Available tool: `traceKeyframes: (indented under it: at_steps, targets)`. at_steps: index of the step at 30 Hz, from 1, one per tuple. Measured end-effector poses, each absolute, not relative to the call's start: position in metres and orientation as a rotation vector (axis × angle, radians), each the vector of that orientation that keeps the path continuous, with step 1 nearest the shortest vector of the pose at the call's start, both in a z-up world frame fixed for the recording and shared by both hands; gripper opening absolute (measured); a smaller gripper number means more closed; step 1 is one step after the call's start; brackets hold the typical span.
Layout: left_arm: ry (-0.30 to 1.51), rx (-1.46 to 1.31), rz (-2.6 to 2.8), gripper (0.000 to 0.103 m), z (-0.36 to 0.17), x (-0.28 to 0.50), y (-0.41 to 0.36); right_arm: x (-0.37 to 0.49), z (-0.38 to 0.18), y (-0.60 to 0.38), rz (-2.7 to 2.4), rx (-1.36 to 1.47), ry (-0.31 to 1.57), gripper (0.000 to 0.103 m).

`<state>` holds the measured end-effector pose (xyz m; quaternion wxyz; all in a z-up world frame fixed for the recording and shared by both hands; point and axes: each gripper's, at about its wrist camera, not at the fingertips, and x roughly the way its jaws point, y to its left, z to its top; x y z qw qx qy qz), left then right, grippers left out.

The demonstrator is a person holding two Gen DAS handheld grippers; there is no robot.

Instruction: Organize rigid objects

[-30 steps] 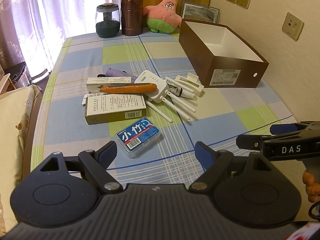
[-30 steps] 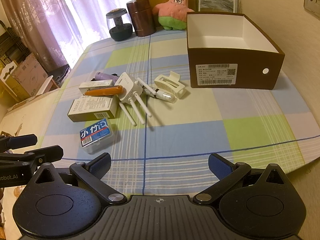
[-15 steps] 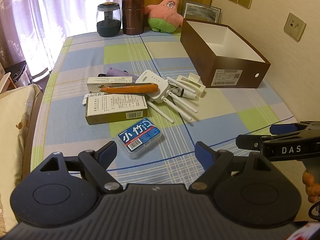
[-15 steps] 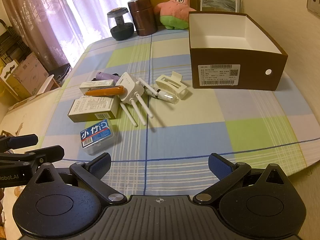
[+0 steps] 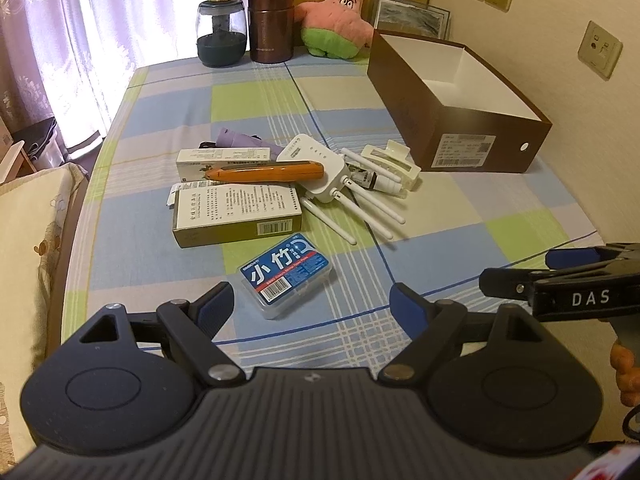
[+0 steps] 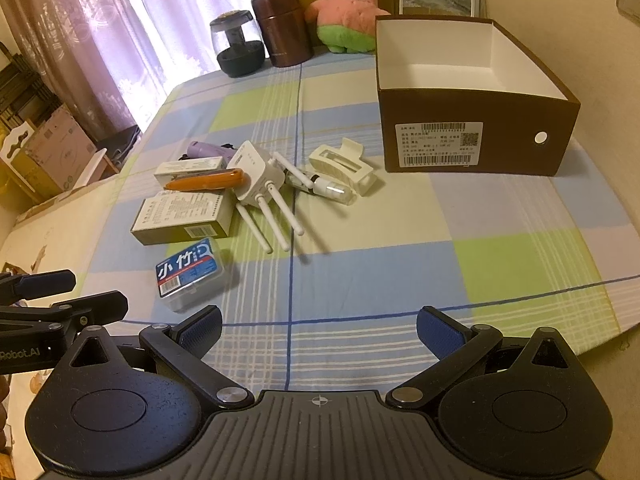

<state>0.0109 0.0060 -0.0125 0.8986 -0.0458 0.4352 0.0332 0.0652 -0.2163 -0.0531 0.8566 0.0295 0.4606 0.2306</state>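
Observation:
A pile of rigid items lies mid-table: a blue floss box (image 5: 286, 280) (image 6: 189, 271), a large carton (image 5: 236, 214) (image 6: 184, 219), an orange pen (image 5: 266, 171) (image 6: 206, 180), a white router with antennas (image 5: 320, 168) (image 6: 256, 178), a white hair clip (image 5: 394, 162) (image 6: 344, 164), a small vial (image 6: 328, 189) and a purple object (image 5: 236, 138). An empty brown box (image 5: 456, 104) (image 6: 476, 96) stands at the right. My left gripper (image 5: 312, 306) is open, just short of the floss box. My right gripper (image 6: 320, 326) is open over the table's front edge.
At the table's far end stand a dark jar (image 5: 220, 36), a brown canister (image 5: 272, 24), a pink starfish plush (image 5: 340, 20) and a picture frame (image 5: 412, 16). A wall runs along the right. A cushion (image 5: 28, 248) lies beside the table on the left.
Both grippers have moved slightly forward toward the pile; the items appear a little closer. Nothing on the table has moved.

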Motion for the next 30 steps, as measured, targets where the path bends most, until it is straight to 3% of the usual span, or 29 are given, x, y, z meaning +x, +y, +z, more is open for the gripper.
traceKeyframes:
  at_steps: [30]
  targets:
    - [0.945, -0.071, 0.062, 0.083, -0.045, 0.057, 0.024, 0.12, -0.067, -0.207, 0.58, 0.038, 0.942, 0.101]
